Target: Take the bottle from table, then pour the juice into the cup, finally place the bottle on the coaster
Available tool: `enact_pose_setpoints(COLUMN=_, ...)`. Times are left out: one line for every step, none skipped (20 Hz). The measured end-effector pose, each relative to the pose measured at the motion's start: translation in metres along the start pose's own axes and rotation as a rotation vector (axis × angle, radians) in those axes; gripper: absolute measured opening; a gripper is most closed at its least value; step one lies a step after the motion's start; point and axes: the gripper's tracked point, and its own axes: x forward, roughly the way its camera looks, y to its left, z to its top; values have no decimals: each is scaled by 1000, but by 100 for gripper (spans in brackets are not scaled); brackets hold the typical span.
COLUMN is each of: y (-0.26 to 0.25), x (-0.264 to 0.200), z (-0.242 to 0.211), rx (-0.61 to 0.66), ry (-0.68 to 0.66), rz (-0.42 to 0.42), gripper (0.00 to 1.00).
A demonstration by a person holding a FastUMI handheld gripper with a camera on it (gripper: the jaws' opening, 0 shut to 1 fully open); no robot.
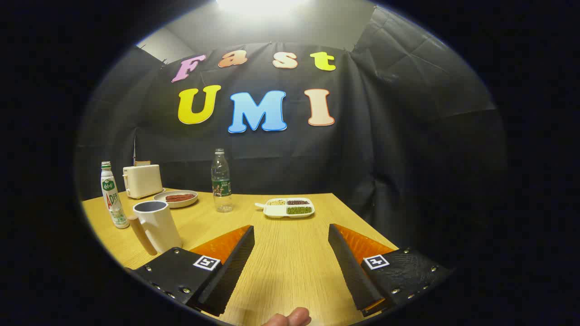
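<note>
Tool (pixel 291 235) is spread wide with nothing in it, hovering over bare wood-grain surface (pixel 290 262), so I'd say I haven't gone for anything yet. The clear plastic bottle (pixel 221 181) stands upright mid-frame, well beyond the fingers. White cup (pixel 158 225) with its wooden handle sits lower left, beside the left finger. Can't spot a coaster.

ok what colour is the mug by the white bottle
White mug with a dark rim and wooden handle, shown in the gripper view.
</note>
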Motion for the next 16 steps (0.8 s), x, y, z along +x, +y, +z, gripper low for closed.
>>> enact_pose_setpoints(y=6, x=6, z=6, rx=-14, ry=-17, rz=14, gripper=99)
enact_pose_setpoints(y=9, x=13, z=11, rx=-18, ry=-24, rz=16, gripper=99)
enact_pose_setpoints(y=12, x=18, z=13, rx=-12, ry=-22, rz=15, gripper=99)
enact_pose_setpoints(y=20, x=21, z=14, rx=-10, ry=-13, rz=23, gripper=99)
enact_pose_setpoints(y=25, x=21, z=15, rx=-12, ry=-6, rz=14, gripper=99)
enact_pose_setpoints(y=27, x=20, z=17, rx=-15, ry=0, rz=-12, gripper=99)
enact_pose_setpoints(y=31, x=17, z=23, rx=-25, ry=-15, rz=-32, gripper=99)
enact_pose_setpoints(y=32, x=13, z=30, rx=-36, ry=-32, rz=-63, gripper=99)
enact_pose_setpoints(y=33, x=9, z=33, rx=-41, ry=-38, rz=-94, gripper=99)
enact_pose_setpoints(y=38, x=6, z=37, rx=-32, ry=-40, rz=-108, gripper=99)
enact_pose_setpoints(y=46, x=1, z=40, rx=-17, ry=-44, rz=-107, gripper=99)
enact_pose_setpoints(y=56, x=-3, z=45, rx=-7, ry=-56, rz=-100, gripper=99)
enact_pose_setpoints(y=62, x=-7, z=49, rx=-4, ry=-68, rz=-100, gripper=99)
enact_pose_setpoints(y=70, x=-12, z=54, rx=-5, ry=-79, rz=-107, gripper=99)
enact_pose_setpoints(y=77, x=-16, z=56, rx=-7, ry=-84, rz=-118, gripper=99)
enact_pose_setpoints(y=84, x=-20, z=58, rx=-10, ry=-90, rz=-131, gripper=99)
